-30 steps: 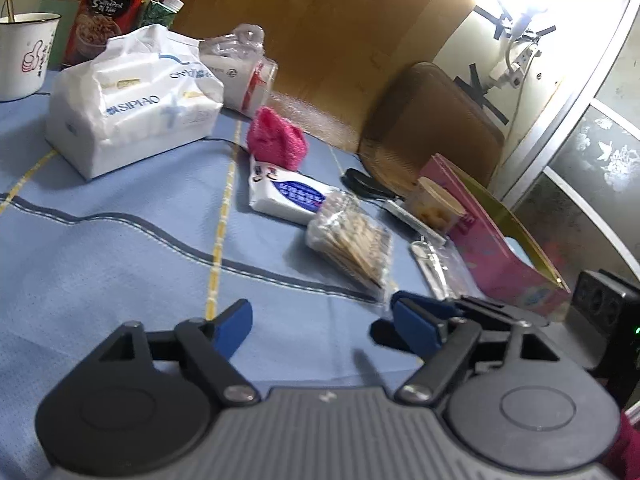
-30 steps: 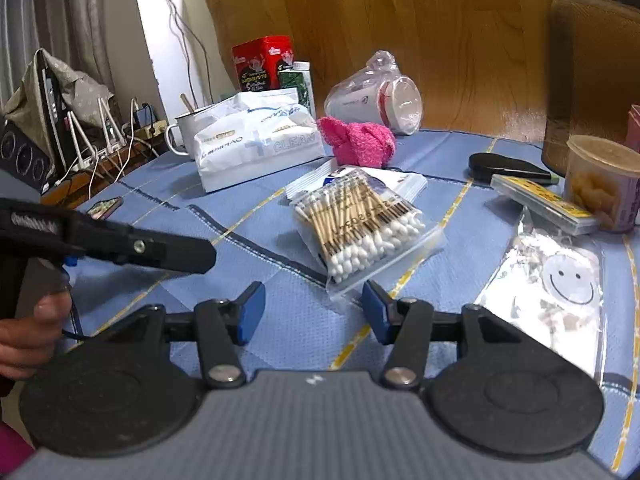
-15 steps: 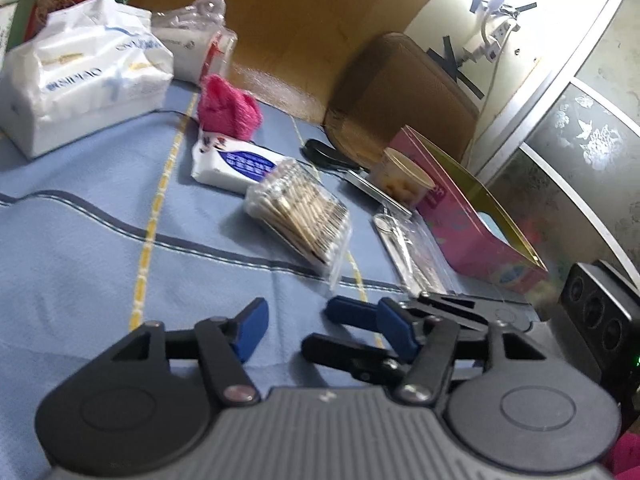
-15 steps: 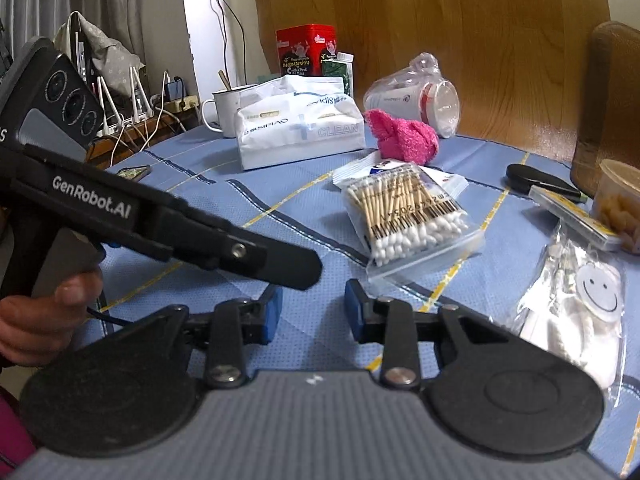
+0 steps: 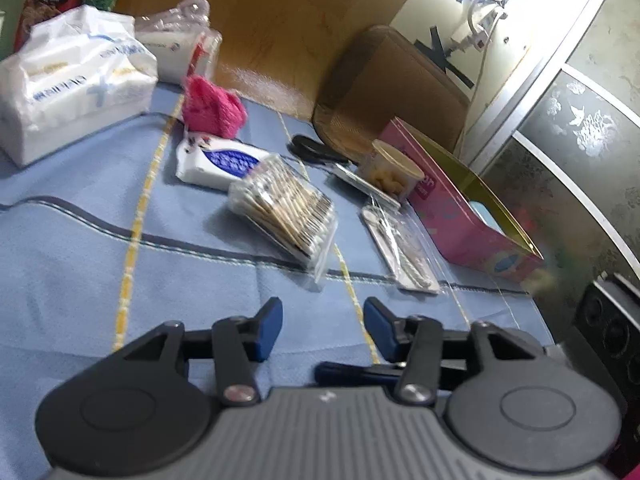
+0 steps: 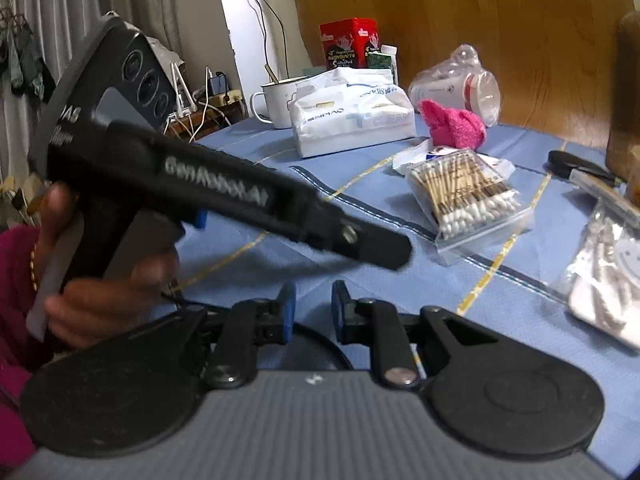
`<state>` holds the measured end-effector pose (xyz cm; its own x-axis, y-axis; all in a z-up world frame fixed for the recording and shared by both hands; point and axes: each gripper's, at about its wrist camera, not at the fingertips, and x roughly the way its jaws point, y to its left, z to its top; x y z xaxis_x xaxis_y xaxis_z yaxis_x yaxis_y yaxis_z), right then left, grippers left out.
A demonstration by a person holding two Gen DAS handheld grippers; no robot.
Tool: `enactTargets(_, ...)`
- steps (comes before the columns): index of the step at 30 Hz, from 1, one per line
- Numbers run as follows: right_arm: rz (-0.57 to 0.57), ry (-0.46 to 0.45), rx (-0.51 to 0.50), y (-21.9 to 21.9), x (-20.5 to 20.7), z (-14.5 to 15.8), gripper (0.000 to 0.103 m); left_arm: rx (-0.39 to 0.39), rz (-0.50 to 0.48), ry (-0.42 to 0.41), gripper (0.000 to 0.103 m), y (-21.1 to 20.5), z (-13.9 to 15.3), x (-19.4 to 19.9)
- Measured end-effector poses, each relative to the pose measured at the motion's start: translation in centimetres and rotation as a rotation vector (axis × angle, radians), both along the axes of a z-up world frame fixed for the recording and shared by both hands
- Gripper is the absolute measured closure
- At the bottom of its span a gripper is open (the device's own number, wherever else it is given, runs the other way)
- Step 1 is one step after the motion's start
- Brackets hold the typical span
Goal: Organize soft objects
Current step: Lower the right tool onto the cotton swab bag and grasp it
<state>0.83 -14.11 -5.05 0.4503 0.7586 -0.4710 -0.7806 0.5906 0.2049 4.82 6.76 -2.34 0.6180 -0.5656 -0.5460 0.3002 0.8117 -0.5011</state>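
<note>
A pink fluffy cloth (image 5: 212, 106) (image 6: 452, 124) lies mid-table on the blue tablecloth (image 5: 80, 240), next to a large white tissue pack (image 5: 76, 84) (image 6: 352, 116). In front of it lie a small white-and-blue tissue packet (image 5: 224, 160) and a bag of cotton swabs (image 5: 284, 208) (image 6: 468, 196). My left gripper (image 5: 322, 324) hovers over the near cloth, jaws closing on nothing. My right gripper (image 6: 314, 308) also narrows with nothing between its pads. A hand (image 6: 100, 300) holds the left gripper's black body (image 6: 200, 184) across the right wrist view.
An open pink box (image 5: 460, 216) stands at the right, with a plastic tub (image 5: 394, 170) and a clear bag of tools (image 5: 400, 248) beside it. Bagged cups (image 6: 460, 84), an enamel mug (image 6: 276, 100) and a red tin (image 6: 348, 44) stand at the back. A smiley pouch (image 6: 600, 280) lies right.
Both grippers' jaws have narrowed. The left gripper has swung further into the right wrist view, now crossing in front of it. The table objects have not moved.
</note>
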Motion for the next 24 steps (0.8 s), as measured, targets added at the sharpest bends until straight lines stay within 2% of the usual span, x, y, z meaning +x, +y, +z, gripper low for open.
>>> enactTargets(4,-0.054,-0.006,0.011,-2.0,-0.3,0.2,0.070,-0.010,0.039,-0.007,0.045,1.2,0.5,-0.4)
enactTargets(12,-0.231,0.033,0.088,-5.7,2.6,0.6,0.067,-0.019,0.031,0.008,0.045,1.3,0.5,-0.7)
enactTargets(18,-0.205,0.032,0.068,-4.0,4.6,0.3,0.064,-0.018,0.024,0.016,0.042,1.3,0.4,-0.9)
enactTargets(24,-0.115,0.059,0.042,-1.6,4.4,-0.6,0.065,-0.021,0.040,0.017,0.043,1.8,0.5,-1.1)
